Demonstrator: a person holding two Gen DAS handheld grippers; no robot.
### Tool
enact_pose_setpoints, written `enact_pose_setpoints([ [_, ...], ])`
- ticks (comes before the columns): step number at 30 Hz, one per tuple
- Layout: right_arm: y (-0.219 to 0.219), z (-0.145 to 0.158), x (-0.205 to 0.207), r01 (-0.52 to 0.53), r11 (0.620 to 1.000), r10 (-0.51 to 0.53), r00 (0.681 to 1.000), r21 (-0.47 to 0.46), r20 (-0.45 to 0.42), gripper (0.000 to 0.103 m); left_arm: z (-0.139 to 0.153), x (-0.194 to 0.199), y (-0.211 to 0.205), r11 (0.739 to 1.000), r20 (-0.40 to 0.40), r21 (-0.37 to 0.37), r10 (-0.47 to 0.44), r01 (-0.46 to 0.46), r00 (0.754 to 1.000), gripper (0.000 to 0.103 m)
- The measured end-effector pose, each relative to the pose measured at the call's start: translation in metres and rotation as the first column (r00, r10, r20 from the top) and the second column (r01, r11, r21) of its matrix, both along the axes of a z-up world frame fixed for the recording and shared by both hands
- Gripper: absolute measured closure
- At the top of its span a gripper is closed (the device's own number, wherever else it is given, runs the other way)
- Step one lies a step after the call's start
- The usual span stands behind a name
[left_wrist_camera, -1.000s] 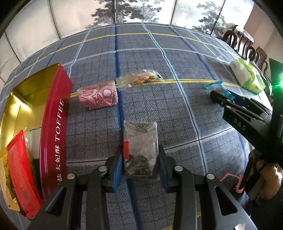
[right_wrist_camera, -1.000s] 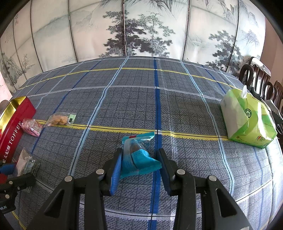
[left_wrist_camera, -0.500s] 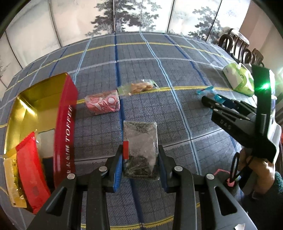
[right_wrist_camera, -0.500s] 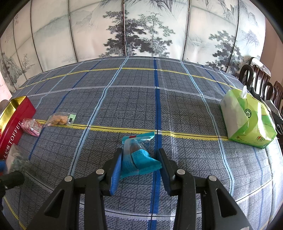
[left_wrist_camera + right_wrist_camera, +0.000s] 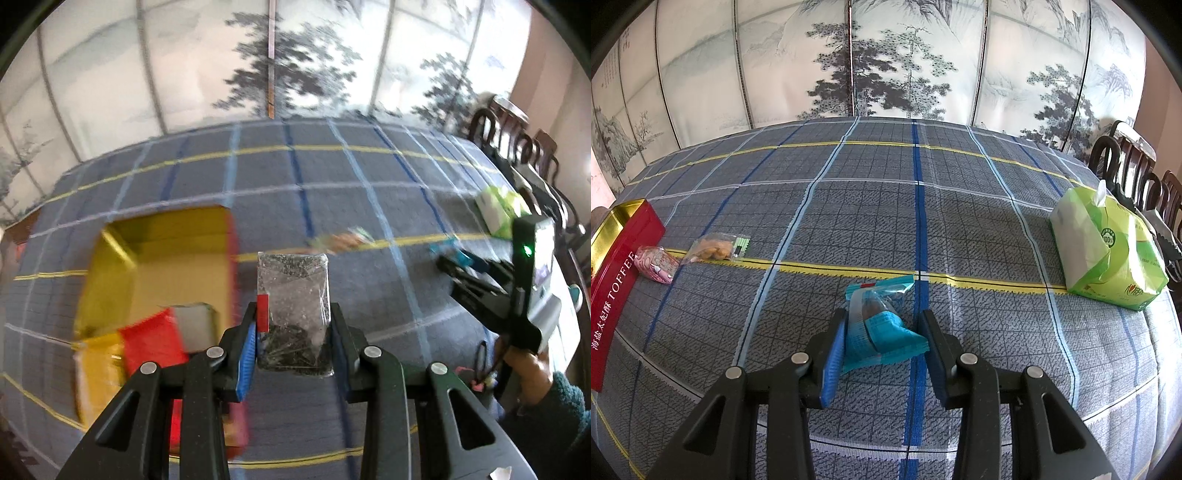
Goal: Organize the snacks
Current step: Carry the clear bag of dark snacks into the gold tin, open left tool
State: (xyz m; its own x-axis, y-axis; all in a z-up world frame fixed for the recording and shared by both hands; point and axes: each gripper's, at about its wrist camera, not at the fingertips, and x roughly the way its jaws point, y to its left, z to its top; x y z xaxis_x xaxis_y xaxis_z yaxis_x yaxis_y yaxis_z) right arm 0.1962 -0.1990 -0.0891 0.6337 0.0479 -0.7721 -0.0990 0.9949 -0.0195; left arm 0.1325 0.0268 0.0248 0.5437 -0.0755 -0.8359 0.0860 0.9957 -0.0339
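My left gripper [image 5: 293,332] is shut on a clear packet of dark dried bits [image 5: 293,295] and holds it above the checked tablecloth, just right of the open red toffee tin [image 5: 166,251]. The tin's gold inside holds a red packet [image 5: 151,343] and a yellow packet [image 5: 98,369]. My right gripper [image 5: 882,332] is shut on a teal packet [image 5: 882,328] low over the cloth; it also shows as the right gripper [image 5: 454,264] in the blurred left wrist view. A pink packet [image 5: 655,264] and a clear packet of golden snacks [image 5: 716,249] lie beside the tin [image 5: 617,273].
A green tissue pack [image 5: 1108,254] stands at the table's right side. Dark wooden chairs [image 5: 1126,166] line the right edge. A painted folding screen [image 5: 886,66] stands behind the table. A hand in a teal sleeve [image 5: 546,391] holds the right gripper.
My left gripper has lifted the clear packet off the cloth and swung toward the tin, so more of the tin's inside shows. The right gripper and its teal packet have not moved.
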Motion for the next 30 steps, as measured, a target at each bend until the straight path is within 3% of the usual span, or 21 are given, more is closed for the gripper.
enact_pose_setpoints([
  [8, -0.001, 0.001, 0.001, 0.000, 1.000, 0.000, 1.000, -0.002, 0.001, 0.063, 0.007, 0.014, 0.069, 0.991, 0.026, 0.059, 0.119, -0.120, 0.993, 0.072],
  [15, 0.000, 0.000, 0.000, 0.000, 1.000, 0.000, 1.000, -0.003, 0.001, 0.063, -0.011, 0.037, 0.116, 0.977, -0.003, 0.096, 0.191, -0.190, 0.982, 0.072],
  [18, 0.000, 0.000, 0.000, 0.000, 1.000, 0.000, 1.000, -0.002, 0.001, 0.063, -0.022, 0.046, 0.131, 0.976, -0.037, 0.079, 0.207, -0.203, 0.978, 0.072],
  [30, 0.000, 0.000, 0.000, 0.001, 1.000, -0.001, 1.000, -0.003, 0.001, 0.063, -0.062, 0.056, 0.147, 0.976, -0.127, 0.084, 0.209, -0.200, 0.970, 0.072],
])
